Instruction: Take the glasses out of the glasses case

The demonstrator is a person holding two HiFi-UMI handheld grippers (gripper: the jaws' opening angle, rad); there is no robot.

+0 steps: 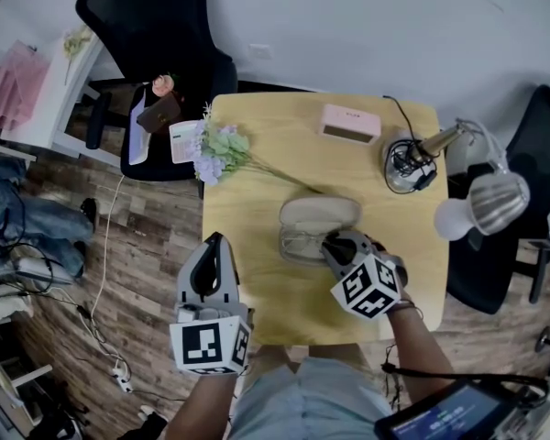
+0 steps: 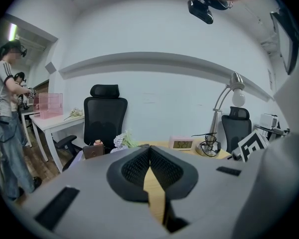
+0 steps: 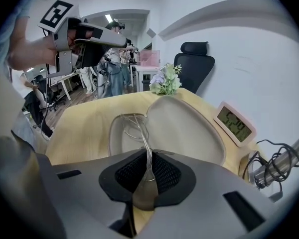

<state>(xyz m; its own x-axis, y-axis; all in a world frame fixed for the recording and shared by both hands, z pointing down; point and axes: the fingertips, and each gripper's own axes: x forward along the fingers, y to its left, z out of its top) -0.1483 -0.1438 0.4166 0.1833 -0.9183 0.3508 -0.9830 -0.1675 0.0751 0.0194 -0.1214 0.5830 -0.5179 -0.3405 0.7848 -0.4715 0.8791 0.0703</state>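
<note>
Extraction step: we clamp the jaws of the right gripper (image 3: 148, 156) on the glasses (image 3: 132, 126) (thin wire), lying in the open case (image 3: 187, 128) at its ten o'clock. The left gripper (image 2: 150, 151) waits, jaws together, empty. Next we lift gently.

The worktop (image 1: 247, 181) is pale wood with a smooth, matt face. The open glasses case (image 3: 184, 128) on it has a smooth, matt beige lining. The glasses (image 3: 139, 125) in the case are thin bright metal wire, and the right tongs (image 3: 148, 156) are matt grey plastic with black ribbed pads.
</note>
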